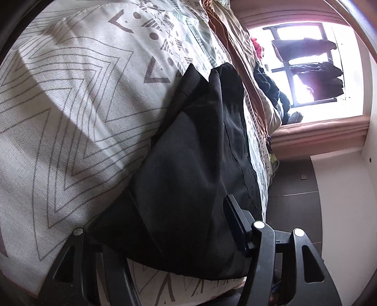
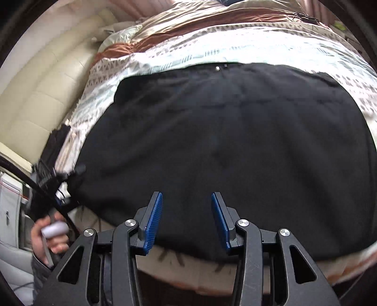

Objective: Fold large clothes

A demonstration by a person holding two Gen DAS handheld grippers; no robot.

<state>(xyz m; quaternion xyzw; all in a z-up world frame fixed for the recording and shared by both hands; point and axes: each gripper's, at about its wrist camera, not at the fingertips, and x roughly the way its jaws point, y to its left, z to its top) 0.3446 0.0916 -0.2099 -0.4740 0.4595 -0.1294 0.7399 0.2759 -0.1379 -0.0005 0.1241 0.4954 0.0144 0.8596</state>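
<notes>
A large black garment (image 2: 223, 146) lies spread flat on a bed with a patterned white cover (image 2: 188, 51). My right gripper (image 2: 187, 219) is open, its blue pads (image 2: 154, 221) apart just above the garment's near edge, holding nothing. In the left wrist view the garment (image 1: 188, 164) fills the space between the fingers. One black finger (image 1: 235, 221) shows on the right; the other is hidden under the cloth. My left gripper (image 1: 169, 233) sits at the garment's corner, also seen at the left of the right wrist view (image 2: 70, 174), seemingly pinching the cloth's edge.
The bed cover (image 1: 70, 94) has grey zigzag lines. A brown and cream quilt (image 2: 188, 21) lies bunched at the far side. A padded cream headboard (image 2: 47, 82) stands to the left. A bright window (image 1: 318, 70) with hanging clothes and a dark tiled floor (image 1: 294, 188) show beyond the bed.
</notes>
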